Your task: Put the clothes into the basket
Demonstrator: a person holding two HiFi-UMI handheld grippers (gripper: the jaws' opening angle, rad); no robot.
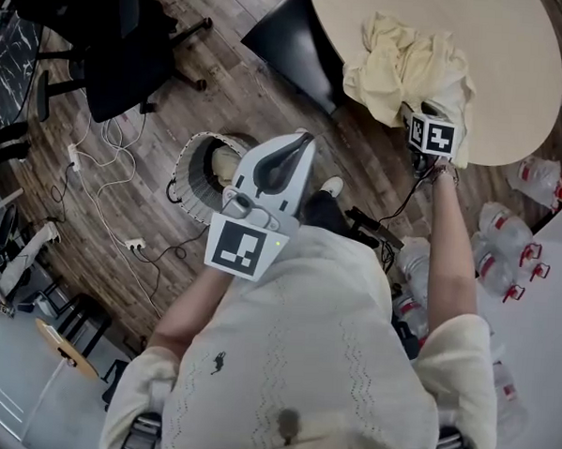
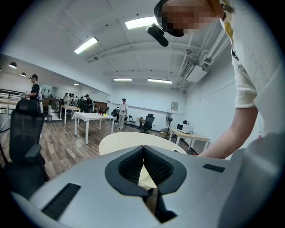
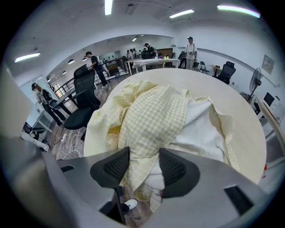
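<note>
The right gripper (image 3: 139, 156) is clamped on the yellow clothes (image 3: 153, 111) at the round table's (image 1: 515, 53) edge, ready to lift. The left gripper (image 2: 143, 151), jaws together and empty, waits above the basket (image 1: 185, 159).

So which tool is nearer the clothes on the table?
Right. The right tool is at the table edge with the clothes bunched between its jaws. The left tool is shut and empty, held near the person's chest, closer to the basket.

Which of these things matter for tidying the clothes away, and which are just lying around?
For the job: clothes, basket, right tongs, left tongs.
Lying about: water bottles, office chair, power strip.
</note>
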